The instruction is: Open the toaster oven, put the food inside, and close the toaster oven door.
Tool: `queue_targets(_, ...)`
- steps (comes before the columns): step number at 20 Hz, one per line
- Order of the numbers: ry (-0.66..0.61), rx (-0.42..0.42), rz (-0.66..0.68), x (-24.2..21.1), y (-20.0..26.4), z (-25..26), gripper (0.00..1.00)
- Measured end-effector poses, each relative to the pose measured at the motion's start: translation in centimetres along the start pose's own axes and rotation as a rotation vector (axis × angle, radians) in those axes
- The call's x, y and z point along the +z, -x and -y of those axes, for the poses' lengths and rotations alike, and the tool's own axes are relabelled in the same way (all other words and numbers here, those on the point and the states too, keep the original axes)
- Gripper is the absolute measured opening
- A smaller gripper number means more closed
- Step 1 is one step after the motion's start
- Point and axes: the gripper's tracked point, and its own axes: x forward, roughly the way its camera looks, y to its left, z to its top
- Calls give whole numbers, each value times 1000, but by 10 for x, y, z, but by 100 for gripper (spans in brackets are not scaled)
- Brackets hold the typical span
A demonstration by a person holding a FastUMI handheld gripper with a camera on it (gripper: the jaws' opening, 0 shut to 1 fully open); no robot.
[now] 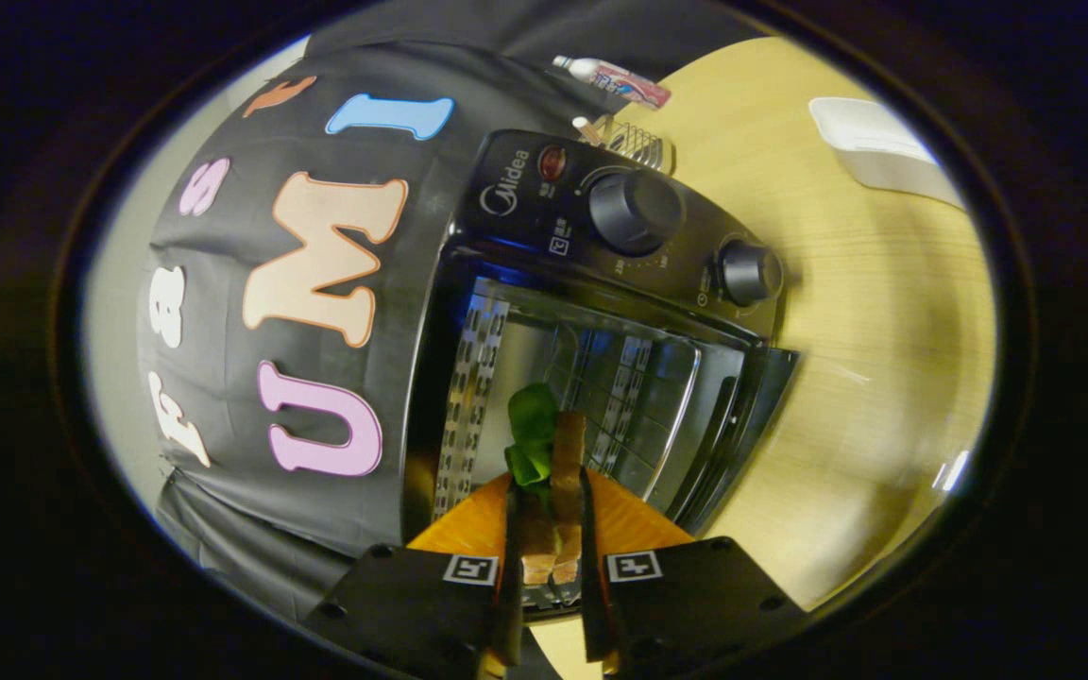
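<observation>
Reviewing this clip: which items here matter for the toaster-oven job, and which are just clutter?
Job: toaster oven, door open; sandwich, gripped between the claw fingers, just before the cavity.

Clutter: tube, wire rack, white tray, all on the wooden table.

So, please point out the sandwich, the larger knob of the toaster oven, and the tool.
sandwich (567,472): gripper view, on its bread crust.
larger knob (634,212): gripper view, on its front face.
tool (549,557): gripper view, midway between fingertips, shut on the sandwich.

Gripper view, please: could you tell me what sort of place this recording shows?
Probably a staged kitchen tabletop in a recording booth: a black toaster oven with its door open stands on a light wooden table, black cloth wall behind. The hand-held gripper is shut on a sandwich with green lettuce.
</observation>
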Motion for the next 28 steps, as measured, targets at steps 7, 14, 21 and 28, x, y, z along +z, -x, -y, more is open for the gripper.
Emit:
queue_targets(7, 65, -45, -31, -9, 12, 14, 58)
queue_targets(14, 201, -66, -31, -11, 31, 14, 94)
queue_targets(21, 324, -55, -41, -11, 58, 6, 99)
queue_targets(28, 469, -92, -72, -16, 92, 19, 99)
